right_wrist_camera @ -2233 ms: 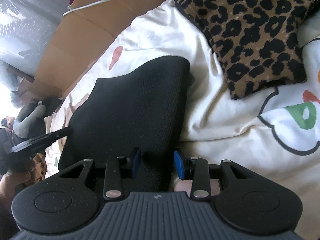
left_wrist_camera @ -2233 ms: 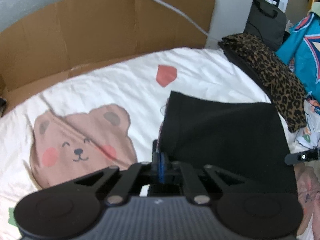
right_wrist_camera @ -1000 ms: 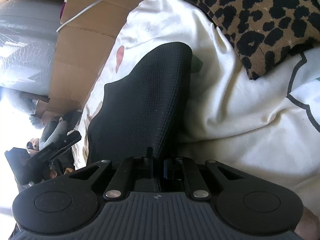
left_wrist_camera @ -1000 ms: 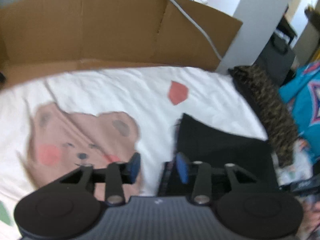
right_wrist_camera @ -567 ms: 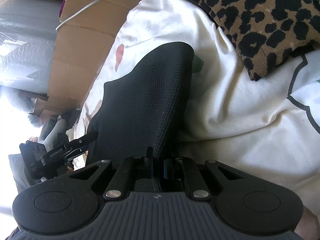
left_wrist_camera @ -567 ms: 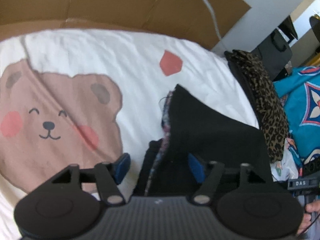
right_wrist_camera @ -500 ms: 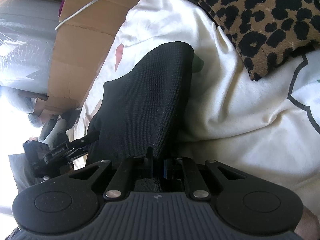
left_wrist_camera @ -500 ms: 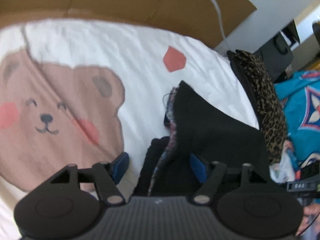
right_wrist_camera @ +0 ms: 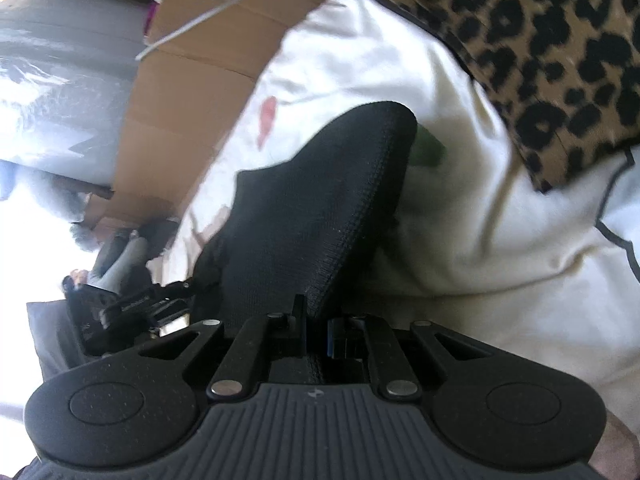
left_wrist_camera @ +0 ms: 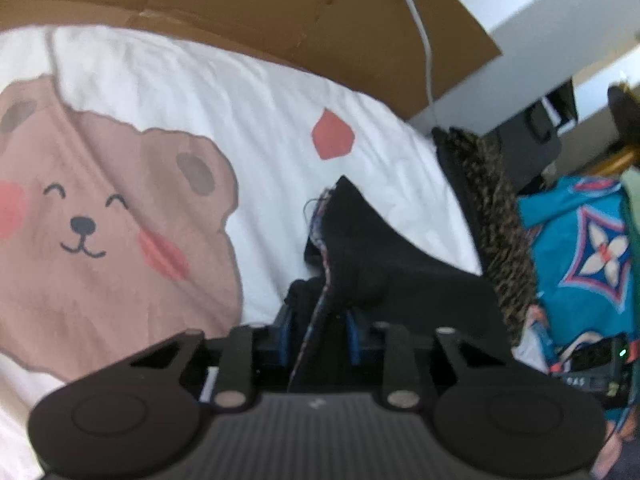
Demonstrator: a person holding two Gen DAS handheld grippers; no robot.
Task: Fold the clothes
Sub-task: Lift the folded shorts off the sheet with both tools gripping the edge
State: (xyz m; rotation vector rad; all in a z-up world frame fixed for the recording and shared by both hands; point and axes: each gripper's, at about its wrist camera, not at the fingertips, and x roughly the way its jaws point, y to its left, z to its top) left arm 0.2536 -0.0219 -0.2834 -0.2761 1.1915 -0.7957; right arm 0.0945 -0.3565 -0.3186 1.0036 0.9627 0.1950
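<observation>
Black garment (left_wrist_camera: 384, 264), knit-textured, folded and lying on a white bedsheet (left_wrist_camera: 256, 104) printed with a smiling brown bear (left_wrist_camera: 100, 216) and a red heart (left_wrist_camera: 333, 140); one corner lifted into a peak, a multicoloured raw edge showing along its near side. Left gripper (left_wrist_camera: 318, 334) closing on that near edge, blue pads on either side of the bunched layers, cloth plainly between the jaws, though contact of the pads not clear through the blur. Right gripper (right_wrist_camera: 318, 334) pinched tight on the opposite edge of the same garment (right_wrist_camera: 320, 208), jaws nearly together with the black knit running up from between them. Just beside the garment, a leopard-print cloth (right_wrist_camera: 540, 48) on the sheet, apart from the black fabric. Beyond the bed, a flattened cardboard sheet (left_wrist_camera: 248, 4) propped upright with a white cable (left_wrist_camera: 420, 28) draped over it. Further right in the left wrist view, a turquoise patterned fabric (left_wrist_camera: 580, 248).
</observation>
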